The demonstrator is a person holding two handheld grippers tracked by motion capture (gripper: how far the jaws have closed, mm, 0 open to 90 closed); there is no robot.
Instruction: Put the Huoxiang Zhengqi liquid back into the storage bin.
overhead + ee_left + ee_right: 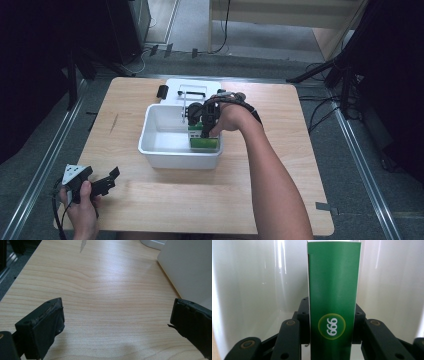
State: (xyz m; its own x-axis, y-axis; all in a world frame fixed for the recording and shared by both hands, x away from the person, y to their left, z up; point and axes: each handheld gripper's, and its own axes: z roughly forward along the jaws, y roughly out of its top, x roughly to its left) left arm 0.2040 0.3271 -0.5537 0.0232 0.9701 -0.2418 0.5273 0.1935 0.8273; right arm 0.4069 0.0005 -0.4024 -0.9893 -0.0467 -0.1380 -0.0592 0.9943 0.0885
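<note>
My right gripper (204,121) pinches a tall green cardboard box (334,302) inside the white plastic bin (150,131), so I should seat it flat near the right wall before releasing, while my left gripper (102,183) rests spread on the wooden table (210,195).

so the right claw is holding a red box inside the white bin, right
Not quite: the box is green, not red, as the right gripper view shows. The rest holds: the right claw is closed on it inside the white bin.
</note>
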